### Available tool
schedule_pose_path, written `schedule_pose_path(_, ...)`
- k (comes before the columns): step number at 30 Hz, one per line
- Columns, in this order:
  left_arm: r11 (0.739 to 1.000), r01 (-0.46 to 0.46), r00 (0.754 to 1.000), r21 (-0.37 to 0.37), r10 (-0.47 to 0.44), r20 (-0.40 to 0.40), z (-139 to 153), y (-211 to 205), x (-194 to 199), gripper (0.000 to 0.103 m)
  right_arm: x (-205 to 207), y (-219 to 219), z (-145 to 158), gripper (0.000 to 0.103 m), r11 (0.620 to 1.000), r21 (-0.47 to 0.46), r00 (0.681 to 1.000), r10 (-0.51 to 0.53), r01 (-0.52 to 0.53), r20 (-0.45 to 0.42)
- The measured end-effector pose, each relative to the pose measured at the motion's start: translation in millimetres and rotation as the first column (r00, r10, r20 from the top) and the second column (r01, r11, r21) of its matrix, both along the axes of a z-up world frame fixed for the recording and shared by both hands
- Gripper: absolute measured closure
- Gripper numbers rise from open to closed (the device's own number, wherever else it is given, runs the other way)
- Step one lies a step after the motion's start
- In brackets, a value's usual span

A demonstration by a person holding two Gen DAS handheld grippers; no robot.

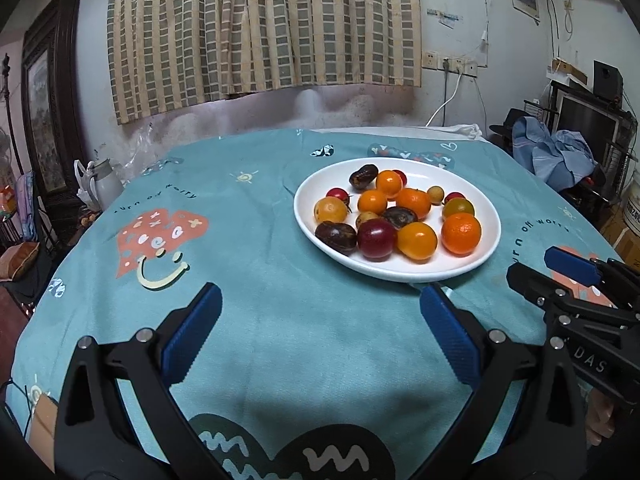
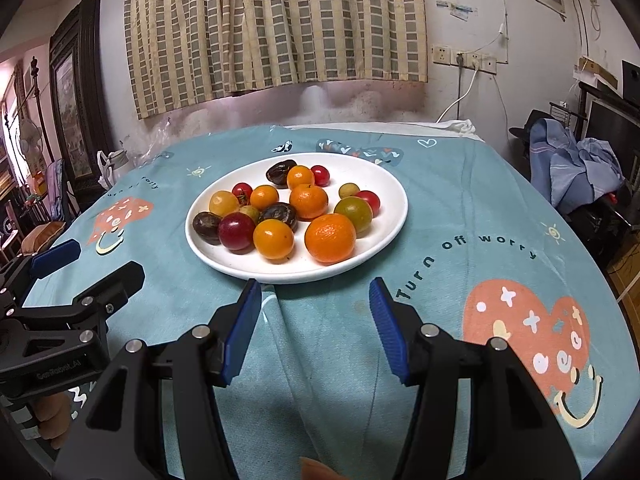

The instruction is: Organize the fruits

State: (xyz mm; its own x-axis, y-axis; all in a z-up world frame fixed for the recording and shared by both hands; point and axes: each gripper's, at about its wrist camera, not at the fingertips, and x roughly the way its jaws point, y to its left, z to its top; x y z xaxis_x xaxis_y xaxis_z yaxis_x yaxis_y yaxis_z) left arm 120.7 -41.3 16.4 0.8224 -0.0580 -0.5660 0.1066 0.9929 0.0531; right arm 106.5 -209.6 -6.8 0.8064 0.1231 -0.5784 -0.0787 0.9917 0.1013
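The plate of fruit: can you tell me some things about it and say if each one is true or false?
1. All the fruit sits on one white plate. True.
2. The plate rests on a bare wooden table. False: it rests on a teal tablecloth with cartoon prints.
3. The right gripper is holding an orange. False: its jaws are open and empty, just short of the plate's near rim.
4. The left gripper has open jaws with nothing between them. True.
5. The biggest orange fruit lies near the front of the plate. True.
6. All the fruit is orange. False: some pieces are red, dark brown or greenish.
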Motion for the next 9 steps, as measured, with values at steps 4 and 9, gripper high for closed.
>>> schedule_pose_path(4, 1.0, 0.008, 1.0, -0.012, -0.008, 0.0, 1.9, 1.9, 1.8, 0.002, 0.4, 0.5, -0.4, 0.046, 1.0, 0.0, 1.0, 0.002, -0.002, -0.001)
schedule_pose_path(9, 1.0, 0.021, 1.0, -0.003, -0.021, -0.011, 0.3, -0.6, 2.8, 0.002, 0.5, 0.6, -0.5, 0.046, 1.0, 0.0, 1.0, 0.002, -0.002, -0.002)
